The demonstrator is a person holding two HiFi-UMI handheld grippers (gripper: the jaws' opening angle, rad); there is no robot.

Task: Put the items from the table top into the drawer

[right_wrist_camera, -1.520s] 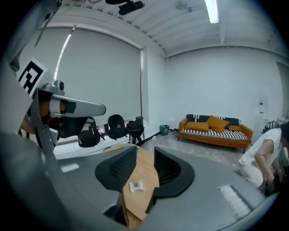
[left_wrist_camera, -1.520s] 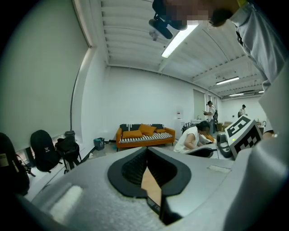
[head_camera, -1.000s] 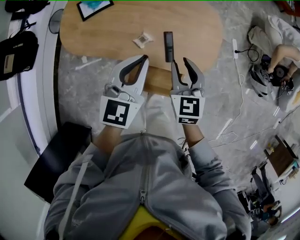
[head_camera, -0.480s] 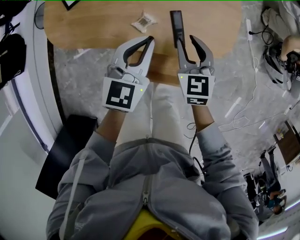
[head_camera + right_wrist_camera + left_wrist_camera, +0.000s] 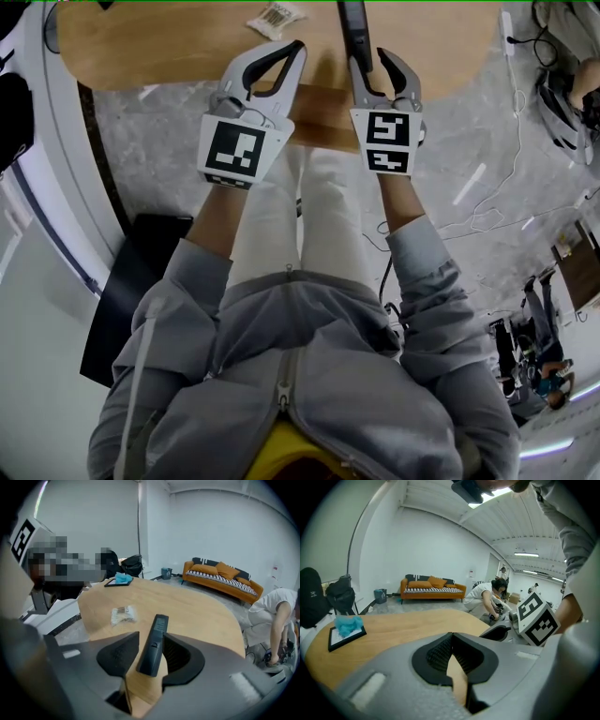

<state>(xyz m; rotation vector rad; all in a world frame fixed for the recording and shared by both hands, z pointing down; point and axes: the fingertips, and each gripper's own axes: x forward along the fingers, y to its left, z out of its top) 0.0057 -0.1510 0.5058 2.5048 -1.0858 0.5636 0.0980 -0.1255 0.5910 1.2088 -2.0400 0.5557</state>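
Observation:
A black remote [image 5: 153,641] lies on the oval wooden table [image 5: 197,606], pointing away from me. My right gripper [image 5: 150,653] hovers at its near end with the jaws apart and opening. The remote's end shows between the pads, and neither pad presses on it. In the head view the right gripper [image 5: 373,58] is at the table's near edge beside the remote [image 5: 354,23]. My left gripper [image 5: 296,47] is shut and empty. A small clear packet [image 5: 123,614] lies left of the remote. A wooden drawer front [image 5: 319,117] sits under the table edge.
A black frame with a blue cloth [image 5: 346,632] lies at the table's far left. An orange sofa [image 5: 432,587] stands by the back wall, and a person [image 5: 487,597] crouches on the floor. White cables [image 5: 487,178] run to my right; a black box [image 5: 131,291] is on my left.
Both grippers have come down and forward to the table's near edge. The remote's end now shows between the right jaws, which stand slightly wider. The left jaws stay shut.

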